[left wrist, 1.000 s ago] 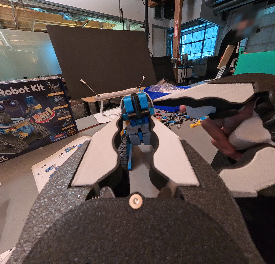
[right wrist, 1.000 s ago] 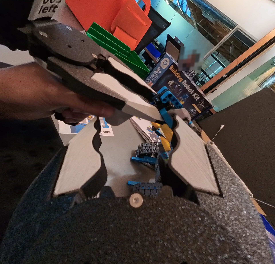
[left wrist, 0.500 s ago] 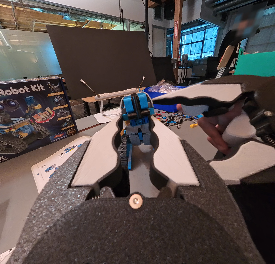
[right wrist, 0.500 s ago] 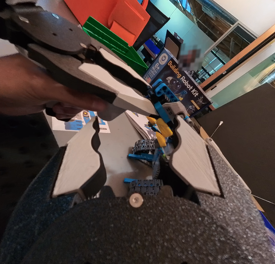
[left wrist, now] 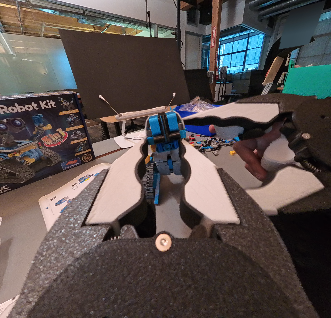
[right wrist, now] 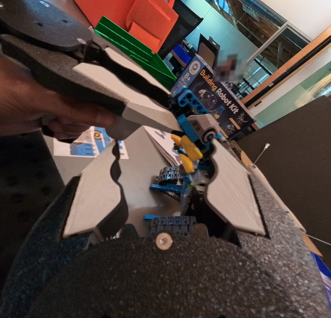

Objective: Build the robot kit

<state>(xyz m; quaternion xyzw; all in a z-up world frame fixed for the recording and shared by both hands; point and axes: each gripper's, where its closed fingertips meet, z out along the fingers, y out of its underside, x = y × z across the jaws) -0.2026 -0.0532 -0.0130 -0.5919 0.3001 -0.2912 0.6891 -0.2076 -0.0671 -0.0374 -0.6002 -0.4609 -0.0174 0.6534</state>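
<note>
A blue and grey brick robot model (left wrist: 165, 148) with tracks and yellow parts stands on the grey table (left wrist: 18, 228). My left gripper (left wrist: 163, 144) is shut on the model's body, one finger on each side. In the right wrist view it comes in from the upper left (right wrist: 172, 112) and holds the model (right wrist: 195, 123) just under its blue top. My right gripper (right wrist: 164, 144) is open around the model, its right fingertip beside the grey head piece. In the left wrist view it (left wrist: 214, 154) is at the right, upper finger near the model's head.
The kit box (left wrist: 41, 135) stands at the left, an open instruction booklet (left wrist: 59, 200) in front of it. Loose bricks (left wrist: 209, 144) and a blue bin (left wrist: 195, 110) lie behind the model. A white antenna stand (left wrist: 141, 112) and a black board (left wrist: 125, 71) stand farther back. Both grippers' tips are close together, under 4 cm apart.
My right gripper has moved in around the model and turned a little, staying open. My left gripper has kept its hold and has not moved.
</note>
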